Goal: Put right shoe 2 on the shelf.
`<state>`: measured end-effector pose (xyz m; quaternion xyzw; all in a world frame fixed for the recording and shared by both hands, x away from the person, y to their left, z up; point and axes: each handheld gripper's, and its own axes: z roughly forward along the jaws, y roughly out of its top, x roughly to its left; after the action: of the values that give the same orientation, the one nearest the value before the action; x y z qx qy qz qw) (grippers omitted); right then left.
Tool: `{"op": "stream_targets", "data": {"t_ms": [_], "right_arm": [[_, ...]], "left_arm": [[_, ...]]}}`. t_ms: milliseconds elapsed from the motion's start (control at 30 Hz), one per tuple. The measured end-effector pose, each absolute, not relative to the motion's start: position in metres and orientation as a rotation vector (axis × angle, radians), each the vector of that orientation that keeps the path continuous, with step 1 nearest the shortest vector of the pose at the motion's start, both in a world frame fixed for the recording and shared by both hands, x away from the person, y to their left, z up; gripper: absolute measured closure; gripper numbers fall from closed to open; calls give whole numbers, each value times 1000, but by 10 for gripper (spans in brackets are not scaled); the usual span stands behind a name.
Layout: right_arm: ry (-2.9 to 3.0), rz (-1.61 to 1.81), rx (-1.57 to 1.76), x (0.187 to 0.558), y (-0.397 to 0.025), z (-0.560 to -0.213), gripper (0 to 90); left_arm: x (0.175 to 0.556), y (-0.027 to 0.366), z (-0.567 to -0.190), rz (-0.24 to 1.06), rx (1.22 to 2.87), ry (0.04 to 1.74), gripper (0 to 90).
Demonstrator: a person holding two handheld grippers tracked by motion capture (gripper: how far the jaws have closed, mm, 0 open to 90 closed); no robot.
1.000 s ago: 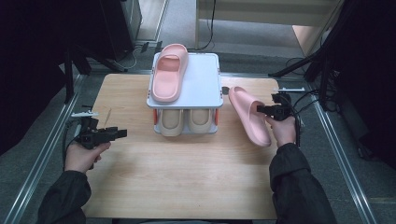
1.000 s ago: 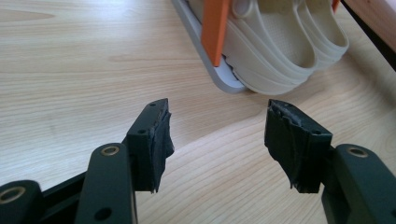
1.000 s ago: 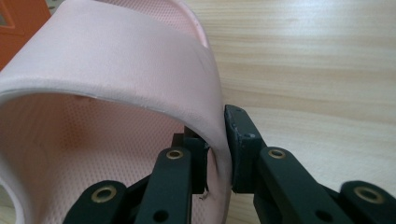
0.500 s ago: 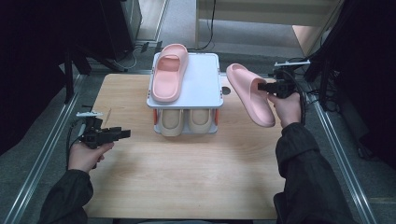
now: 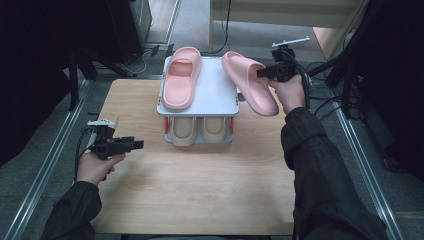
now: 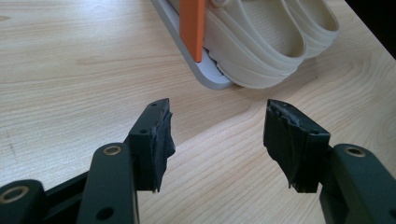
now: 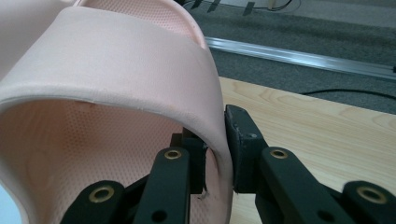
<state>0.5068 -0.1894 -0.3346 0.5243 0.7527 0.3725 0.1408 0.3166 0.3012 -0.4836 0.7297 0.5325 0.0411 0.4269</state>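
A small two-level rack [image 5: 220,100] stands at the back of the wooden table. One pink slipper [image 5: 181,77] lies on its white top shelf, left side. My right gripper [image 5: 264,73] is shut on the strap of a second pink slipper [image 5: 248,82], held in the air over the rack's right edge; its strap [image 7: 140,70] sits pinched between the jaws in the right gripper view. Two beige slippers [image 5: 200,130] rest on the lower shelf, also seen as beige slippers [image 6: 261,42] in the left gripper view. My left gripper [image 5: 135,144] hovers open above the table's left side, empty.
An orange rack post [image 6: 193,28] stands at the rack's near corner. Metal rails [image 5: 45,170] run along both sides of the table. Cables and dark equipment lie on the floor [image 5: 150,50] beyond the far edge. Bare wood [image 5: 200,190] spreads in front of the rack.
My right gripper has lifted the pink slipper from the table's right side up and toward the rack's top shelf. The left gripper has barely moved.
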Motion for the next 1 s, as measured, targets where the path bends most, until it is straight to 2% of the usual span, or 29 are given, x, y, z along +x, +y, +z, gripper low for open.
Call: {"op": "stream_targets", "data": {"t_ms": [400, 600, 700, 1000], "right_arm": [[2157, 994, 1545, 530, -144, -333, 760], [2138, 1002, 1584, 535, -125, -333, 686], [2173, 994, 1565, 533, -120, -335, 618], [2162, 1192, 1524, 510, -123, -338, 532]], "left_arm": [[319, 305, -487, 69, 1800, 1332, 430], [319, 307, -487, 57, 1792, 1338, 438], [318, 308, -487, 57, 1792, 1339, 437], [319, 306, -487, 46, 1794, 1342, 438]]}}
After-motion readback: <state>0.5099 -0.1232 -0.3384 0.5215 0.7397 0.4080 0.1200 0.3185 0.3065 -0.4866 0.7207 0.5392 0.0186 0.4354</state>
